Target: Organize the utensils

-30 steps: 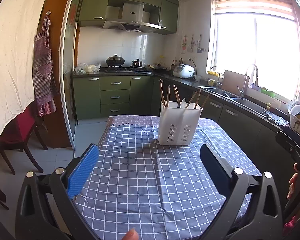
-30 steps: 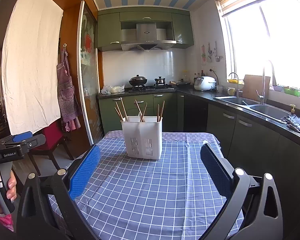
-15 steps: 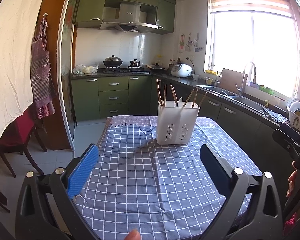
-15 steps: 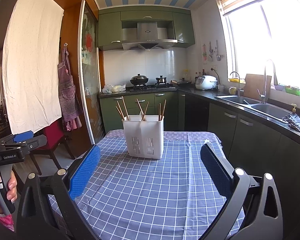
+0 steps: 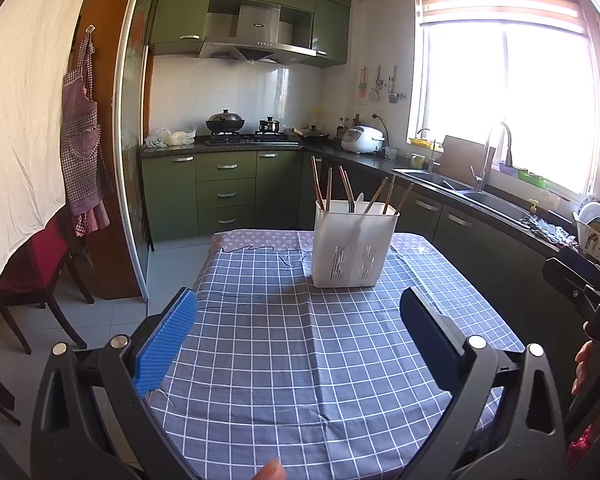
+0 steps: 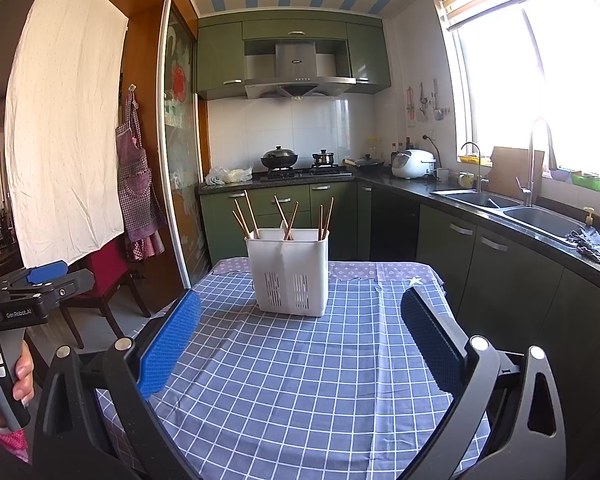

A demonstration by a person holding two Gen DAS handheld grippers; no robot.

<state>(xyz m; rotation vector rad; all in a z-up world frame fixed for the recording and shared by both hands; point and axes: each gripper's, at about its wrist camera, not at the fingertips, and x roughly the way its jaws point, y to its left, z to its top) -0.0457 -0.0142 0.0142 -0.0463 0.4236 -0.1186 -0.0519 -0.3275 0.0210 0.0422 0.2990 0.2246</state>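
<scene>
Nearest, the left gripper (image 5: pixel 298 316) and the right gripper (image 6: pixel 300 320) are held above the near edge of the table (image 6: pixel 340 380), each with jaws spread wide and nothing between them. A blue checked cloth (image 5: pixel 300 360) covers the table. Farther along stands a white slotted holder (image 6: pixel 287 272); wooden chopsticks (image 6: pixel 286 218) lean loosely inside, tips upward. The sticks are judged light, stiff and thin, liable to roll, and best pinched at the exposed upper shafts. Kitchen cabinets (image 6: pixel 284 200) are seen beyond.
</scene>
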